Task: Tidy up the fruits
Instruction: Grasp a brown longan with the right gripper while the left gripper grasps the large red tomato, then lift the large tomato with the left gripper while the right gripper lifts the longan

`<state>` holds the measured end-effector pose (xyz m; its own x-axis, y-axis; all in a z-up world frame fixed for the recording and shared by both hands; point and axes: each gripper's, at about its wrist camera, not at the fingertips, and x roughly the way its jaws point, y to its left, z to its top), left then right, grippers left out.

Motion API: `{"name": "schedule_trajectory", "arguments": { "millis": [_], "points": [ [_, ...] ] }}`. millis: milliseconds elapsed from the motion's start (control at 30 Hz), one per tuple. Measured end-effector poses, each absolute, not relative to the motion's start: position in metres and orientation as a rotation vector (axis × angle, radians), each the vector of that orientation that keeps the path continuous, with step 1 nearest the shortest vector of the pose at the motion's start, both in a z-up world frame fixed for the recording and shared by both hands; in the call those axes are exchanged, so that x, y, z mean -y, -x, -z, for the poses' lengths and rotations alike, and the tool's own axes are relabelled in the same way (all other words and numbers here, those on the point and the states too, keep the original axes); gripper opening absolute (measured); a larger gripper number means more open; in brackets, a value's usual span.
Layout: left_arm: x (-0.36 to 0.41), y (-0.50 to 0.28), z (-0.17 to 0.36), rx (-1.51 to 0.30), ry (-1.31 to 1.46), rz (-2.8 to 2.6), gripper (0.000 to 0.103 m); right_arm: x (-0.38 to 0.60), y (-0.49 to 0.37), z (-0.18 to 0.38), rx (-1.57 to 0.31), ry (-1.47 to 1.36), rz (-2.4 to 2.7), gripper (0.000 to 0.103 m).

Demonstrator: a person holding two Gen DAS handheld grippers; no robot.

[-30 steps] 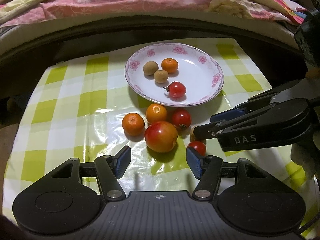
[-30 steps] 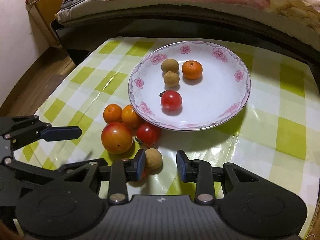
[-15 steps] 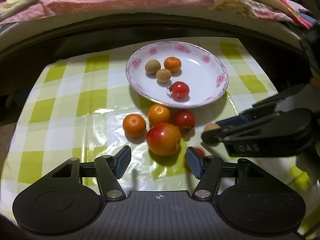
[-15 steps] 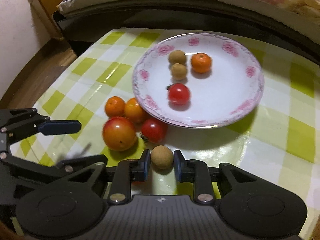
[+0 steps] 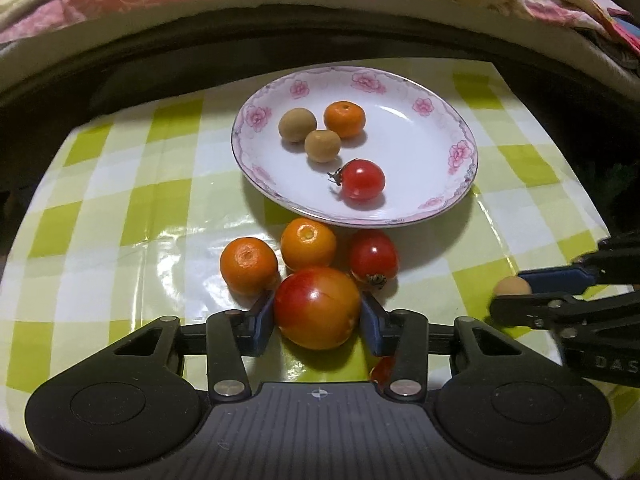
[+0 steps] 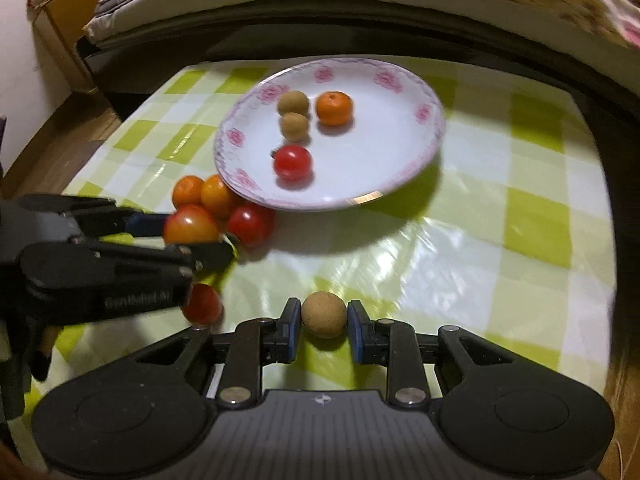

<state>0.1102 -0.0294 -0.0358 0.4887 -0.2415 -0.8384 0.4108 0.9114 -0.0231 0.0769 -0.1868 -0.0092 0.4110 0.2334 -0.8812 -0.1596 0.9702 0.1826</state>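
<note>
A: What sits nearest each camera?
B: The left gripper (image 5: pixel 317 316) is closing its jaws around a large red-orange fruit (image 5: pixel 317 307) on the checked cloth (image 5: pixel 120 216). The right gripper (image 6: pixel 324 322) pinches a small brown longan (image 6: pixel 324 314).
A: And beyond?
B: Two oranges (image 5: pixel 249 265) and a tomato (image 5: pixel 373 256) cluster before the floral plate (image 5: pixel 440 152), which holds four fruits.

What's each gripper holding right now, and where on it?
Right gripper: the small brown fruit, pads on its two opposite sides. Left gripper: jaws closing around the big red-yellow fruit, pads at its sides; firm grip not confirmed.
</note>
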Motion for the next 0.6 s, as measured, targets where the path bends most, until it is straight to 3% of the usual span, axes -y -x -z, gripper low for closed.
{"name": "schedule_trajectory", "arguments": {
  "millis": [267, 600],
  "points": [
    [0.021, -0.081, 0.031, -1.009, -0.178, 0.342, 0.052, 0.188, -0.055, 0.007, -1.074, -0.133, -0.115, 0.029],
    [0.002, -0.047, 0.023, -1.077, -0.218, 0.166, 0.052, 0.138, -0.046, 0.009, -1.049, 0.148, -0.127, 0.029]
  ]
}}
